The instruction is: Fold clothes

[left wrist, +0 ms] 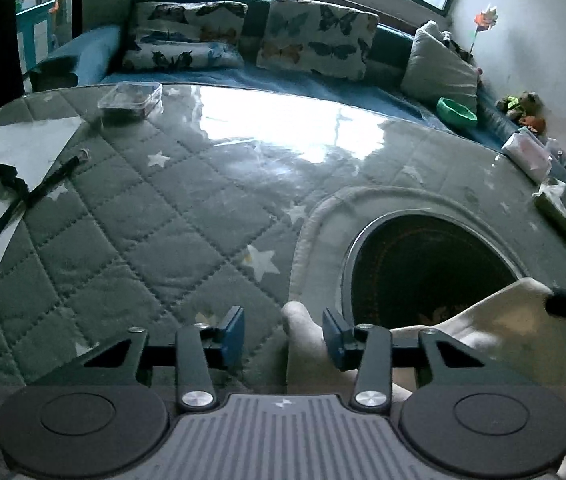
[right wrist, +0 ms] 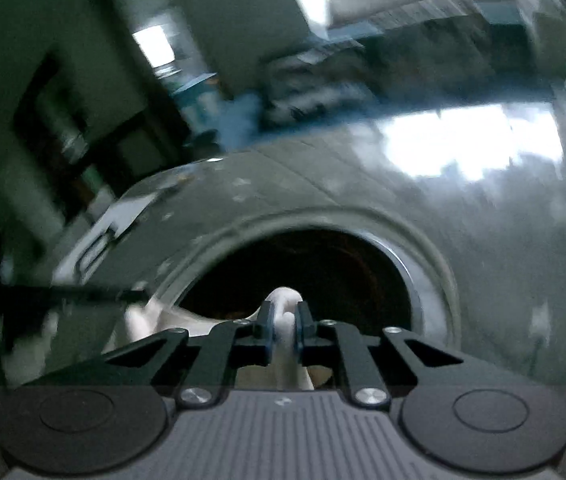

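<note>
Right gripper fingers are pinched on a fold of the cream garment; left gripper fingers stand apart, with garment edge between them, nothing clamped. The garment drapes over the dark round opening just ahead of both. Judgement: close left on the edge before lifting, match heights, pull taut, lay flat on the quilted star cover left of the left fingers. Right view is blurred.
</note>
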`<state>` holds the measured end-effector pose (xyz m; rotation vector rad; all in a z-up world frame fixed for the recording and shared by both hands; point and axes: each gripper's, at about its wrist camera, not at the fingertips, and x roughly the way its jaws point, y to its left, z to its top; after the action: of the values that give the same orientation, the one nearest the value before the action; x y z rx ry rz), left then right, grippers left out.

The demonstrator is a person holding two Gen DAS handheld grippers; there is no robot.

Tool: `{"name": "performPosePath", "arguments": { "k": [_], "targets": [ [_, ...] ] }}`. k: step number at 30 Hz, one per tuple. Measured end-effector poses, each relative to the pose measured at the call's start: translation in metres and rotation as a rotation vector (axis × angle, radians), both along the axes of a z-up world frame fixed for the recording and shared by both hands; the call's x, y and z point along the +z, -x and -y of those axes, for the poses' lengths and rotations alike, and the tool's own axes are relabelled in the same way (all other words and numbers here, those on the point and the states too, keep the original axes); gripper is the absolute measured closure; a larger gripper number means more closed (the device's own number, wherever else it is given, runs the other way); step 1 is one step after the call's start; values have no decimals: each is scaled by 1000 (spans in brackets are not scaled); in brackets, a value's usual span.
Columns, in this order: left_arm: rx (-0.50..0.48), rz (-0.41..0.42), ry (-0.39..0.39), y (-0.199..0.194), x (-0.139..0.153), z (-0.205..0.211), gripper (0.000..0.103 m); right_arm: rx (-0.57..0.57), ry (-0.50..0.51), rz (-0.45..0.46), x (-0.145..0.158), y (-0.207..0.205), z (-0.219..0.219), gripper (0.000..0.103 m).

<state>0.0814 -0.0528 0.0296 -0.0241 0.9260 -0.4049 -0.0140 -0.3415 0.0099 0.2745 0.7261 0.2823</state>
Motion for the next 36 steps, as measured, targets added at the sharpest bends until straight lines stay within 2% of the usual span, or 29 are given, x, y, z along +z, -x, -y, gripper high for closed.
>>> {"name": "performPosePath", "arguments": {
  "k": [5, 8, 10, 12, 14, 15, 16, 17, 21, 25, 27, 31, 33, 36],
  "targets": [
    [-10, 11, 2, 4, -1, 1, 57, 200, 216, 52, 4, 25, -47, 94],
    [-22, 12, 6, 6, 0, 3, 57, 235, 318, 40, -2, 26, -61, 93],
    [-27, 22, -7, 8, 0, 6, 59, 224, 324, 19, -5, 19, -62, 89],
    [-37, 26, -13, 8, -1, 10, 82, 204, 319, 17, -6, 14, -61, 86],
    [-41, 30, -17, 7, 0, 13, 89, 197, 304, -6, -10, 4, -62, 87],
    [-41, 37, -19, 7, 0, 14, 91, 193, 297, -18, -11, 0, -62, 88],
    [-39, 53, -17, 7, 3, 14, 92, 189, 309, -18, -12, -2, -63, 94],
    [-35, 74, -13, 7, 6, 14, 92, 184, 321, -18, -12, -3, -63, 94],
    [-19, 114, -16, 4, 6, 16, 93, 49, 404, 93, 3, -3, -48, 94],
    [-2, 149, -21, 0, 6, 18, 93, -90, 405, 147, 7, -4, -22, 95],
    [6, 167, -24, -1, 6, 19, 92, -137, 412, 150, -1, -4, -14, 94],
    [23, 203, -29, -5, 6, 21, 88, -163, 371, 67, -24, -15, -3, 91],
    [32, 220, -31, -6, 6, 22, 79, -164, 388, 52, -29, -17, -3, 89],
    [43, 243, -25, -8, 8, 22, 75, -174, 379, 68, -23, -15, -2, 87]
  ]
}}
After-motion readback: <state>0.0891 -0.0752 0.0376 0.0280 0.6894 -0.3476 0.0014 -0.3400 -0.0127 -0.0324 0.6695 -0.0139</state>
